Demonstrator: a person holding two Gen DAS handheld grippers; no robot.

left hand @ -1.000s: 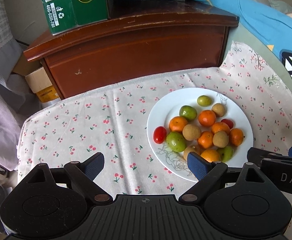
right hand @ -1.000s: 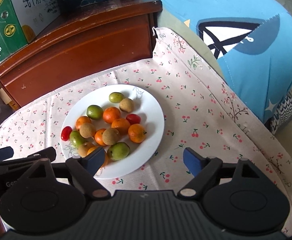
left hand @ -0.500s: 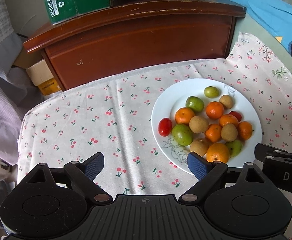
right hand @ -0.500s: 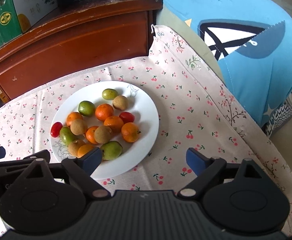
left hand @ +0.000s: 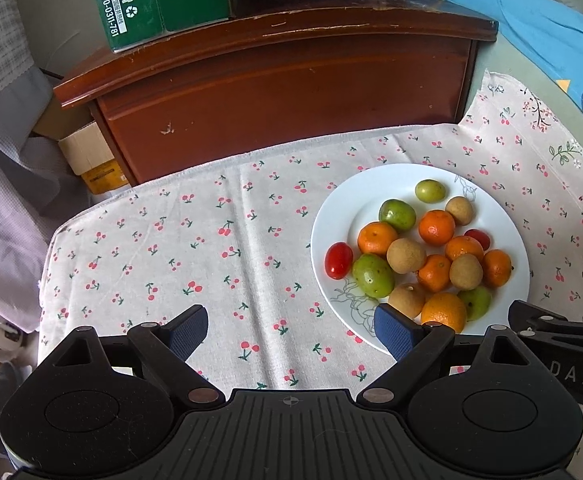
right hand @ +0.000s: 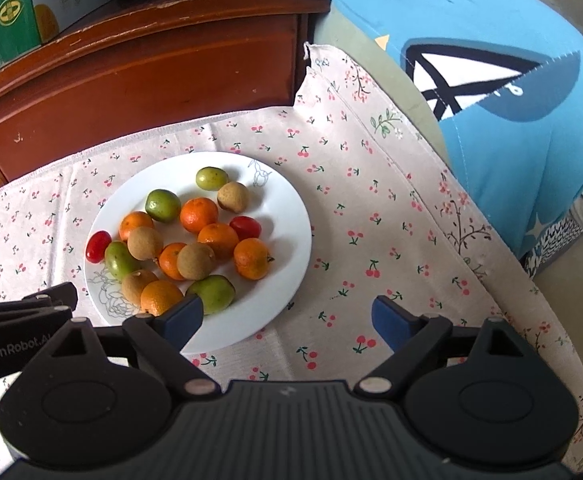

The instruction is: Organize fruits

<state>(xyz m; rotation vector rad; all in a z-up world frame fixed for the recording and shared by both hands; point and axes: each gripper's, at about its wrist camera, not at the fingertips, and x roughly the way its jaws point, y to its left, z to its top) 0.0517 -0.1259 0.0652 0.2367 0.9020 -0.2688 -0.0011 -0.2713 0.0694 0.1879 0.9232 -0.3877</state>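
On the cherry-print tablecloth (left hand: 219, 264), right of centre, a round white plate (left hand: 339, 216) holds mixed orange, green, tan and red small fruits (left hand: 407, 256); left gripper (left hand: 291, 330) and right gripper (right hand: 287, 318) hover near it, jaws spread wide, empty.

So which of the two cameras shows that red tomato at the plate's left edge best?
The left wrist view: the red tomato sits large and unobstructed on the white plate. The right wrist view shows it smaller, off near the picture's left side, partly behind a green fruit.
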